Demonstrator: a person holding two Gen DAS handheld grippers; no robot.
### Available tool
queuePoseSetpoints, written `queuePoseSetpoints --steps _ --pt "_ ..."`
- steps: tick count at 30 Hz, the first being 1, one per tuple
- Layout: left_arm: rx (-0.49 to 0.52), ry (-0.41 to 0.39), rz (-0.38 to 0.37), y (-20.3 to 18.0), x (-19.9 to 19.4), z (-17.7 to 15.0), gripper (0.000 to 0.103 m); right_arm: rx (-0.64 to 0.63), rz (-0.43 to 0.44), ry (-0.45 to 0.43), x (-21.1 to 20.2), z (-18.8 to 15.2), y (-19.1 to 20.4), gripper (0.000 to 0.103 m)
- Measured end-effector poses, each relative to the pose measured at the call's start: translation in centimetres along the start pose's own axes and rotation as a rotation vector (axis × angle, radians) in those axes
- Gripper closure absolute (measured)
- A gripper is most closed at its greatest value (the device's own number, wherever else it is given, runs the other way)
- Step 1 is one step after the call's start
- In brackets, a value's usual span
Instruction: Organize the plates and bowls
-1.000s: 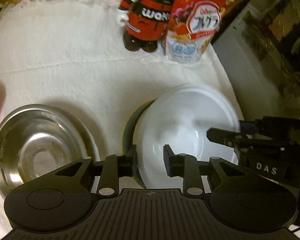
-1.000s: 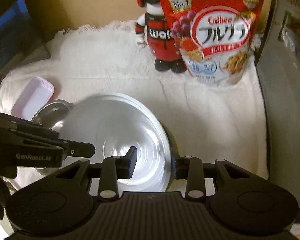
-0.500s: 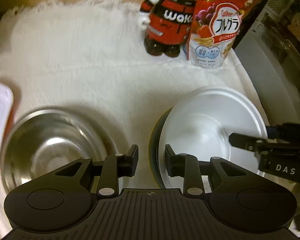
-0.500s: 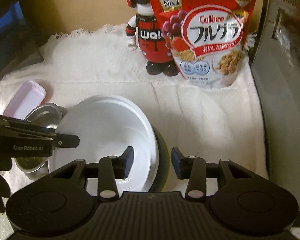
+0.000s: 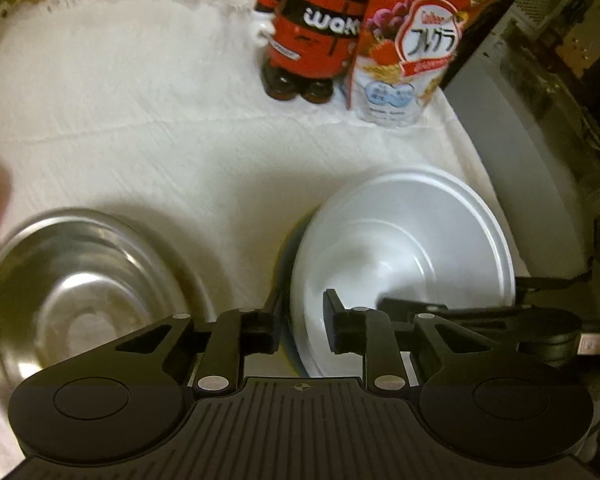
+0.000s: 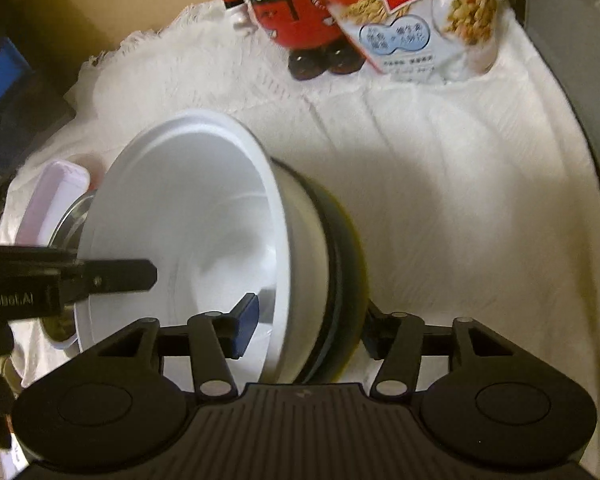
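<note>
A white bowl (image 5: 400,256) (image 6: 188,216) sits nested in a dark bowl with a yellow-green rim (image 6: 344,264) on the white cloth. My left gripper (image 5: 303,320) straddles the near rim of this stack. One finger is outside the dark bowl and the other inside the white one. Its jaws are closing, and a strip of white still shows beside the inner pad. My right gripper (image 6: 310,328) straddles the opposite rim, jaws opening, pads off the bowls. A steel bowl (image 5: 80,288) stands to the left of the stack.
A red and black figurine (image 5: 308,36) and a red cereal bag (image 5: 412,40) stand at the back of the cloth (image 5: 160,100). A pink tray (image 6: 52,200) lies beyond the steel bowl. A grey appliance wall (image 6: 580,80) borders the right side.
The white bowl came down into the dark bowl, and my right gripper let go of its rim and widened. The left jaws narrowed slightly around the near rim.
</note>
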State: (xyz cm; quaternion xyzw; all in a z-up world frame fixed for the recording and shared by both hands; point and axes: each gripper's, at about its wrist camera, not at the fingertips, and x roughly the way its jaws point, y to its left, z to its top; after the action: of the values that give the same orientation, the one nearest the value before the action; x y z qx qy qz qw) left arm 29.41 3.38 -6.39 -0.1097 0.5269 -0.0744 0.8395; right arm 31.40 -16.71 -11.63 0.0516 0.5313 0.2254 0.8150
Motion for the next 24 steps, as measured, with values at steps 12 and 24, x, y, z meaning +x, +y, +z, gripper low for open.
queuePoseSetpoints --steps 12,24 --pt "0.068 0.014 0.08 -0.2 -0.9 1.0 0.061 0.032 0.012 0.03 0.1 0.0 -0.2 0.047" --pt "0.025 0.109 -0.007 1.3 2.3 1.6 0.059 0.074 -0.008 0.041 -0.3 -0.2 -0.9 0.047"
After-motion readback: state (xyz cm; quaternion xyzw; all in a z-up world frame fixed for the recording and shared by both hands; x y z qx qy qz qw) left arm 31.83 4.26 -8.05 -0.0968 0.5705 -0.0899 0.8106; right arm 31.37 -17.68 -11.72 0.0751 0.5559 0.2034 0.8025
